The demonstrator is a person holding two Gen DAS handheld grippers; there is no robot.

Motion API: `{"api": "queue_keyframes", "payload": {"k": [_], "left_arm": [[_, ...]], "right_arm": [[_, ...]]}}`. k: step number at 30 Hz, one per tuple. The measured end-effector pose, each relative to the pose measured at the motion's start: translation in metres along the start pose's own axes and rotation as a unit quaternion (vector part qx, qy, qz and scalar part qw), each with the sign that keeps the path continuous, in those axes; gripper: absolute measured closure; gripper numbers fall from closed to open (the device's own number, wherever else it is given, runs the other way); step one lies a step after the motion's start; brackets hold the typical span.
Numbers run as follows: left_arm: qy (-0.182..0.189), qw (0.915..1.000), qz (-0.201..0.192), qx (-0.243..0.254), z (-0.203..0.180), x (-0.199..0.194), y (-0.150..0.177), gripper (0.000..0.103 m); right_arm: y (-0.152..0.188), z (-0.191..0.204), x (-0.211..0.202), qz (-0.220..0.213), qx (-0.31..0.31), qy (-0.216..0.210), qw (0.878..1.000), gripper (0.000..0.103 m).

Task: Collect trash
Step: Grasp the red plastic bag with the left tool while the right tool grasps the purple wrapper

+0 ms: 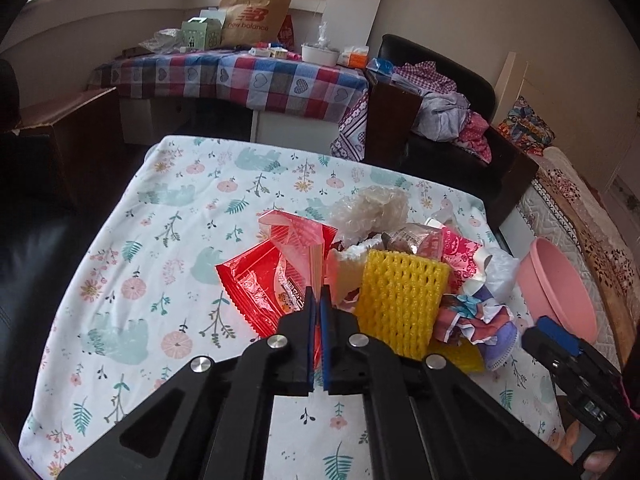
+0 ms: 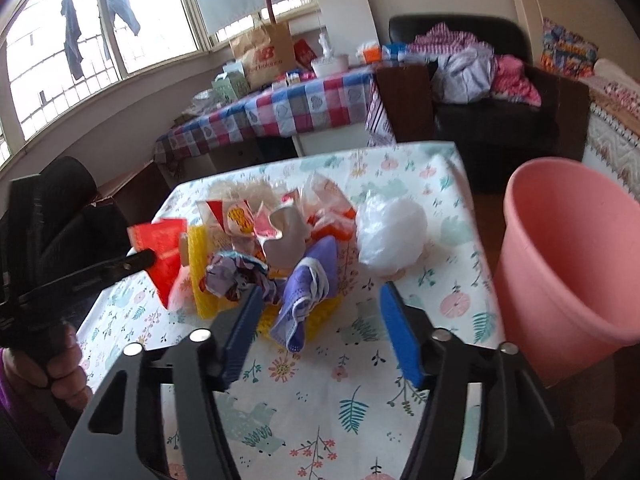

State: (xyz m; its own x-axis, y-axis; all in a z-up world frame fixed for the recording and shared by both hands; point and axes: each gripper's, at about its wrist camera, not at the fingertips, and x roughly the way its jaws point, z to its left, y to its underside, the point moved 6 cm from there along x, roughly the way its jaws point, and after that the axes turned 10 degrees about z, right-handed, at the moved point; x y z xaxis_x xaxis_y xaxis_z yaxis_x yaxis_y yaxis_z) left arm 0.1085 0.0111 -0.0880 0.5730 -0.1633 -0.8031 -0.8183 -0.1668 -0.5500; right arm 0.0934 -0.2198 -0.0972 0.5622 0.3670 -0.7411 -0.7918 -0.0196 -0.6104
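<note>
A heap of trash lies on the floral tablecloth (image 1: 168, 248): a red snack wrapper (image 1: 256, 280), a yellow foam net (image 1: 400, 300), bubble wrap (image 1: 372, 208), a purple face mask (image 2: 304, 296) and a white plastic bag (image 2: 390, 232). My left gripper (image 1: 319, 296) is shut on the red snack wrapper, which also shows in the right wrist view (image 2: 164, 252). My right gripper (image 2: 316, 300) is open, its jaws on either side of the purple mask. A pink bin (image 2: 568, 264) stands at the table's right edge; it also shows in the left wrist view (image 1: 560, 288).
Behind the table stands a checked-cloth table (image 1: 240, 76) with a brown paper bag (image 1: 256, 16) and boxes. A black armchair (image 1: 448, 128) with heaped clothes is at the back right. A bed (image 1: 580, 216) runs along the right.
</note>
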Motion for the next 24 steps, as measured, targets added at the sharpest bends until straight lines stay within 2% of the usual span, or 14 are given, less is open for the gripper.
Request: {"api": "queue_keyframes", "payload": {"k": [5, 10, 16, 24], "left_arm": [[0.003, 0.9998, -0.016, 0.010, -0.001, -0.019, 0.001, 0.102], [0.005, 0.9995, -0.027, 0.015, -0.004, -0.031, 0.000, 0.102], [0.007, 0.9991, -0.035, 0.021, -0.011, -0.042, 0.002, 0.102], [0.028, 0.9969, -0.060, 0.044, -0.036, -0.065, 0.000, 0.102]], "right_arm": [[0.002, 0.004, 0.016, 0.032, 0.010, -0.025, 0.999, 0.064], [0.008, 0.008, 0.020, 0.052, 0.009, -0.039, 0.998, 0.089], [0.008, 0.008, 0.000, 0.032, 0.011, -0.049, 0.998, 0.091], [0.002, 0.001, -0.050, -0.030, 0.012, -0.060, 0.998, 0.091]]}}
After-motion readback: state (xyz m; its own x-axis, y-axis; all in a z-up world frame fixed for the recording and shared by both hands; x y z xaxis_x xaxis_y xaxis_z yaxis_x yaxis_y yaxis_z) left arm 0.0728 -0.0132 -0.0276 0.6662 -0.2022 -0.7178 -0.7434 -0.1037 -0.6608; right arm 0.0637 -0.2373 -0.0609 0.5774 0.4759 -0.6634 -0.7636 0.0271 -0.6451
